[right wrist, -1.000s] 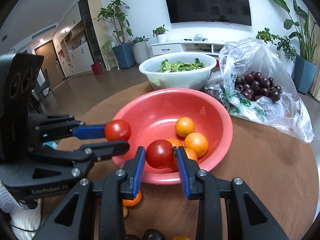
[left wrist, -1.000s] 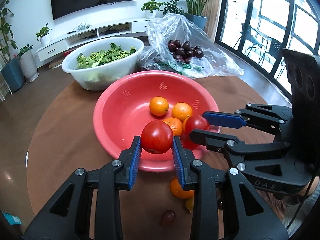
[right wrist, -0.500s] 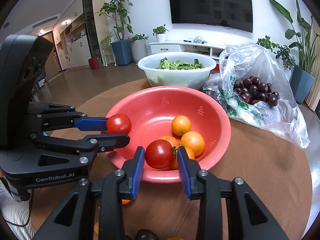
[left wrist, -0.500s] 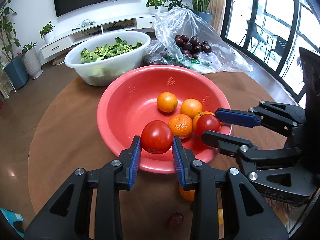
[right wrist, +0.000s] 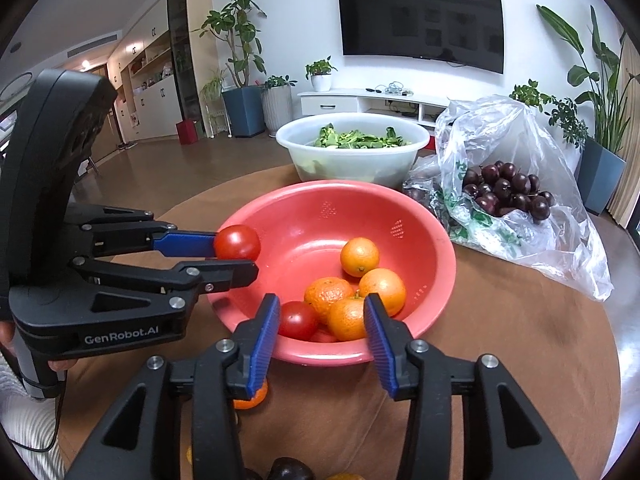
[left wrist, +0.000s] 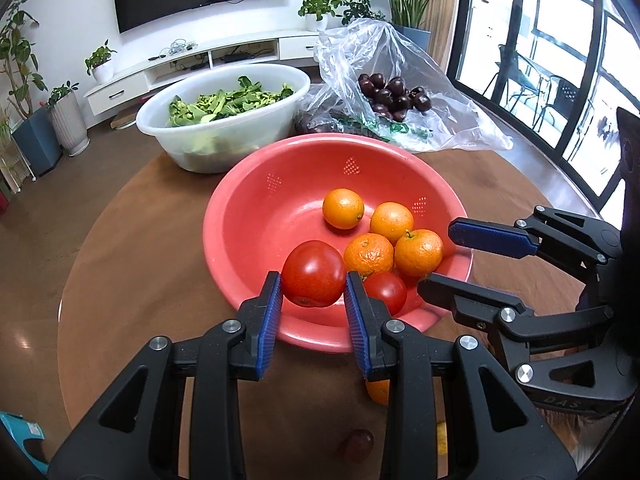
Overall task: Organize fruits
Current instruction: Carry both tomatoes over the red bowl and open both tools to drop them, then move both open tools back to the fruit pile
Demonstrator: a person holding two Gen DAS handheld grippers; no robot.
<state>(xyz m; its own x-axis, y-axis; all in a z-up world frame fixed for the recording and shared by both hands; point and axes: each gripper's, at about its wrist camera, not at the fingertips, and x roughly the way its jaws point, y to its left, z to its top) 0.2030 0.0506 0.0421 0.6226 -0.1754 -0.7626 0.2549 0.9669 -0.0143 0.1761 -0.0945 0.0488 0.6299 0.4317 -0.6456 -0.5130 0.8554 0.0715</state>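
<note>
Left gripper clamps a red tomato between its blue pads, held over the near-left rim of the red bowl, not yet inside the basin. Right gripper stands wide open and empty, fingers straddling the near rim; a second tomato lies loose in the bowl just ahead of its left finger, touching the cluster of four oranges. Risks, as judged: the held tomato is smooth and soft, so extra squeeze could bruise or split it, and too little could let it slip and roll onto the table. Released from this spot, over the rim and not the basin, it could strike the edge and bounce out toward the near side, where a stray orange and dark plums already sit on the tabletop. Dropped from height onto the pile, it could knock the resting tomato or oranges about. The two grippers sit close together at the near rim; a careless sweep of either could clip the other or tip the bowl. White basin of greens and the plastic bag of plums stand beyond, well clear of the action.
</note>
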